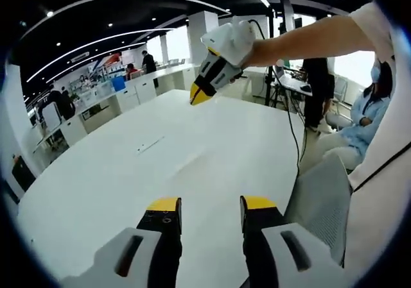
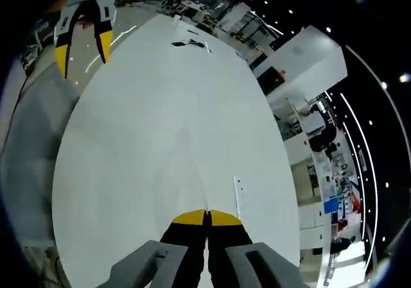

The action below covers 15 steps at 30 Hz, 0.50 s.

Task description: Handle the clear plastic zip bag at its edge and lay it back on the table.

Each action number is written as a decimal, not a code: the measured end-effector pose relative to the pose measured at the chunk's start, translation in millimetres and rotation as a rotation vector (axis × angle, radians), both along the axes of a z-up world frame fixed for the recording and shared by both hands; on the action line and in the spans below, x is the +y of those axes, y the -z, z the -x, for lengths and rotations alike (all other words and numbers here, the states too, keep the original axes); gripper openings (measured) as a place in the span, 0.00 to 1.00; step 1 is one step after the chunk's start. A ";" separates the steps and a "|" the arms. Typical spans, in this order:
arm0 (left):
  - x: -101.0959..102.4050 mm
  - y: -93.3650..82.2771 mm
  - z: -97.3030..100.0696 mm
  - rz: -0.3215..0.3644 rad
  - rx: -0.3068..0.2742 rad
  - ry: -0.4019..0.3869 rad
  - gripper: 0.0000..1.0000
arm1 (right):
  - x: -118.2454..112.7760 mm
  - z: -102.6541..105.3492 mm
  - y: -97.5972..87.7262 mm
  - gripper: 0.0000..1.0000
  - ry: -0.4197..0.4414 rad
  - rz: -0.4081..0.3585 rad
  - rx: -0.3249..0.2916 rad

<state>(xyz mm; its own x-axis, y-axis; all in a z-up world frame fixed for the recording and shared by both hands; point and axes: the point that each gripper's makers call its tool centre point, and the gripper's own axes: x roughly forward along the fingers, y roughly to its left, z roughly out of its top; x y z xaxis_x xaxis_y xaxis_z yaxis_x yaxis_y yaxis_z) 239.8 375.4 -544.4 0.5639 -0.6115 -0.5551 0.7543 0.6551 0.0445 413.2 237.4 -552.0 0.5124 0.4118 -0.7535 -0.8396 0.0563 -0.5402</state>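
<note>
- Two grippers are over a white table (image 1: 96, 192), both raised off its top.
- The left gripper (image 1: 212, 204) is at the near edge of the table. Its yellow-tipped jaws stand well apart with nothing between them.
- In the right gripper view the left gripper (image 2: 83, 54) appears at the far end of the table, jaws spread.
- The right gripper (image 2: 207, 217) has its yellow tips pressed together. Nothing can be made out between them.
- In the left gripper view the right gripper (image 1: 198, 97) hangs above the far half of the table. A hand (image 1: 234, 41) in a white glove holds it, and its tips point down at the tabletop without touching it.
- The bag (image 1: 189, 160) lies flat near the middle of the table. It is so clear that only faint creases and edges show.
- In the right gripper view the bag (image 2: 192, 166) lies on the table just beyond the closed tips. Whether they touch it cannot be told.
- A thin white strip (image 1: 149, 145) lies on the table just beside the bag. It also shows in the right gripper view (image 2: 239, 195). Whether it is part of the bag is unclear.
- A small dark thing (image 2: 189, 44) lies at the far end of the table. It is too small to name.
- A grey chair (image 1: 318, 204) stands against the table's edge.
- A person in pale blue (image 1: 366, 115) sits beyond the table, near the chair.
- White desks (image 1: 128, 95) with more people stand well behind the table.
</note>
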 end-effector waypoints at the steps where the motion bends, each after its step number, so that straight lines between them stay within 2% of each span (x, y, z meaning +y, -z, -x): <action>1: 0.0 0.2 -0.5 0.001 0.001 -0.001 0.34 | 0.2 -2.4 0.6 0.00 -0.001 0.001 -0.005; 6: 0.7 2.2 -4.3 0.005 0.006 -0.008 0.35 | -0.7 -17.7 2.9 0.00 -0.003 0.006 -0.033; 10: 1.5 3.9 -8.3 0.011 0.007 -0.015 0.37 | 0.4 -21.7 1.4 0.00 -0.012 0.016 -0.060; 15: 3.5 7.3 -13.0 0.018 0.013 -0.022 0.38 | 0.2 -31.3 11.8 0.00 -0.023 0.031 -0.082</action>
<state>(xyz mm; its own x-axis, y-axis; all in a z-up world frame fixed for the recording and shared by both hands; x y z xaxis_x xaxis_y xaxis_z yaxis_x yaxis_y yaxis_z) 252.8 378.9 -551.8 0.5705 -0.6086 -0.5515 0.7398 0.6724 0.0232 444.6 237.7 -563.8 0.5638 0.4012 -0.7219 -0.7933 0.0200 -0.6085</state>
